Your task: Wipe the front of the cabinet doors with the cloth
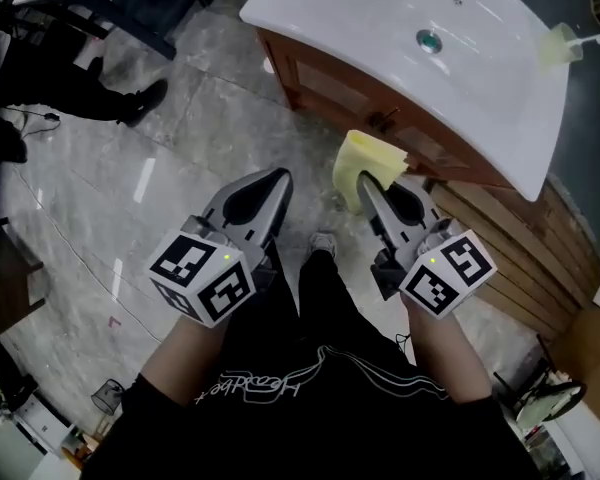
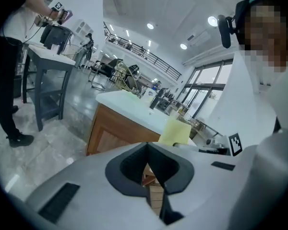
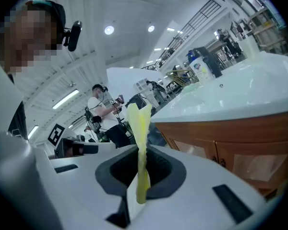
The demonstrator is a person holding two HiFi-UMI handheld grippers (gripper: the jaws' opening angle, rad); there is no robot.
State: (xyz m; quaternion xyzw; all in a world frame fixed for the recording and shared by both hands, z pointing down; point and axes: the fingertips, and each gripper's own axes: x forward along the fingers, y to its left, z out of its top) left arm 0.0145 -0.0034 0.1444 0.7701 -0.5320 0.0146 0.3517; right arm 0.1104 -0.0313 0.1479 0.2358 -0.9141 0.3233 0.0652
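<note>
The right hand-held gripper [image 1: 372, 190] is clamped tight on a yellow cloth [image 1: 363, 158]. The cloth stands up from its tips just in front of the wooden cabinet doors [image 1: 332, 86]; whether it touches the wood I can't tell. The left hand-held gripper [image 1: 273, 186], just beside it, is closed on nothing. The white sink top [image 1: 480, 58] overhangs the doors' upper edge. Bare floor [image 1: 110, 198] lies open to the left.

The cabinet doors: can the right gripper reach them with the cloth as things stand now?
Probably yes. The right gripper is shut on the yellow cloth, which stands upright. The wooden cabinet doors are just ahead of it, under the white sink top, and nothing shows in between.
</note>
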